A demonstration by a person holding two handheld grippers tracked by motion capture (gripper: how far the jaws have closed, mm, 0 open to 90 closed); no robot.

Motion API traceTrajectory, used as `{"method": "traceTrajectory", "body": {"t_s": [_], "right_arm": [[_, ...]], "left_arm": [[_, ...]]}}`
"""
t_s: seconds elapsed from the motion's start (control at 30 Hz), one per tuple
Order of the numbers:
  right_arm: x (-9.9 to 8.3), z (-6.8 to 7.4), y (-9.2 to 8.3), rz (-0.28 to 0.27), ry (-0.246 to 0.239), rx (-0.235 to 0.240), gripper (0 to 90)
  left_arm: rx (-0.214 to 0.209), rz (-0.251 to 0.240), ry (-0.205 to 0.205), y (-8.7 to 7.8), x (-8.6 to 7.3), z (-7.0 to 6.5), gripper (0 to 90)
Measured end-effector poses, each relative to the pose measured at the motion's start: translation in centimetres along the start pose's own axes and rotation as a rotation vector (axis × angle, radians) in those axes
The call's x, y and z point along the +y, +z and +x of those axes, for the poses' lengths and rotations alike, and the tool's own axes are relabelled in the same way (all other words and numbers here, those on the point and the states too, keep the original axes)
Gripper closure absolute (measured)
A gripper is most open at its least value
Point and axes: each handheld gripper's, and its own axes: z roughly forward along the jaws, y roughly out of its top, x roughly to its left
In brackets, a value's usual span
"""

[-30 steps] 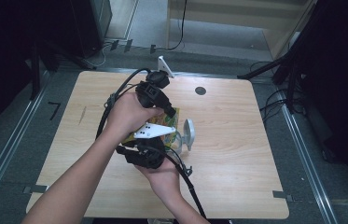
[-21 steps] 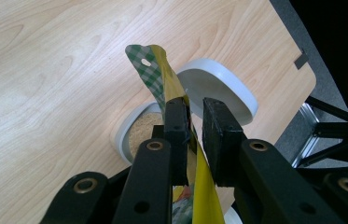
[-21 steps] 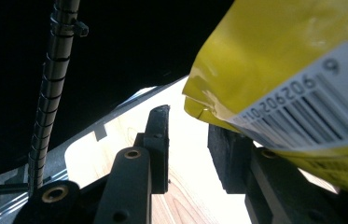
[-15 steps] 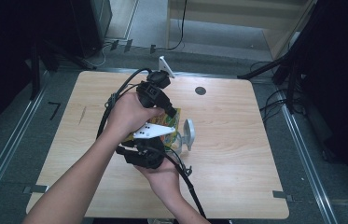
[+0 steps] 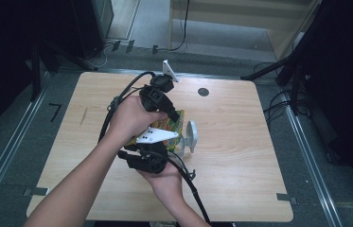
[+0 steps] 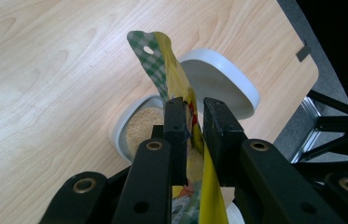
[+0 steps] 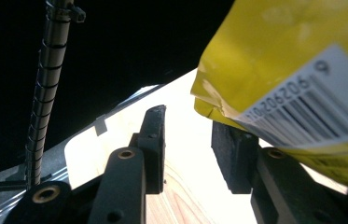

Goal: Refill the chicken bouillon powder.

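- The left gripper (image 6: 190, 116) is clamped on a yellow snack pouch (image 6: 181, 88); in the left gripper view its two black jaws pinch the pouch's thin edge between them.
- Beyond those jaws the pouch rises lengthwise away from the gripper, ending in a green-checked top strip with a small hang hole.
- Just past and below the left jaws sits a white container (image 6: 136, 128) holding pale crumbs, with its white lid (image 6: 223, 86) close behind it on the wooden table (image 6: 36, 70).
- The right gripper (image 7: 188, 140) has its jaws apart and they have just been opening; bare table shows in the gap between them.
- In the right gripper view the pouch's yellow back, bearing a barcode label, hangs over the farther jaw from the upper right; whether it touches that jaw I cannot tell.
- From the high view, both hands meet at mid-table: the left gripper (image 5: 157, 97) on the far side of the pouch (image 5: 172, 120), the right gripper (image 5: 145, 158) on the near side, its grey plate lying across the pouch.
- There the lid (image 5: 191, 136) stands just to the right of the pouch.
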Motion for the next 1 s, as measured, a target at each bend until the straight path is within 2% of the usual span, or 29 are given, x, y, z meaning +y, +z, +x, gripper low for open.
{"method": "traceTrajectory", "body": {"t_s": [0.3, 0.47, 0.57, 0.67, 0.73, 1.0], "right_arm": [[-0.9, 0.2, 0.2, -0.017, -0.015, 0.000, 61.2], [-1.3, 0.2, 0.1, -0.013, -0.015, 0.009, 59.9], [-1.7, 0.2, 0.1, -0.003, -0.019, 0.010, 58.9], [-2.1, 0.1, -0.1, 0.002, -0.007, 0.015, 58.5], [-2.4, 0.1, -0.2, 0.005, -0.016, 0.010, 57.7], [-3.1, 0.0, -0.1, 0.042, -0.021, 0.016, 55.9]], "left_arm": [[-0.001, 0.014, 0.011, 0.3, -0.4, -0.3, 81.4], [-0.013, 0.038, 0.014, 0.5, -0.6, -0.4, 81.4], [-0.015, 0.036, 0.019, 0.6, -1.0, -0.5, 81.0], [-0.028, 0.027, 0.020, 0.6, -1.5, -0.3, 80.7], [-0.031, 0.027, 0.015, 0.5, -1.8, 0.0, 80.9], [-0.028, 0.052, 0.013, 1.1, -2.6, 0.7, 82.7]]}}
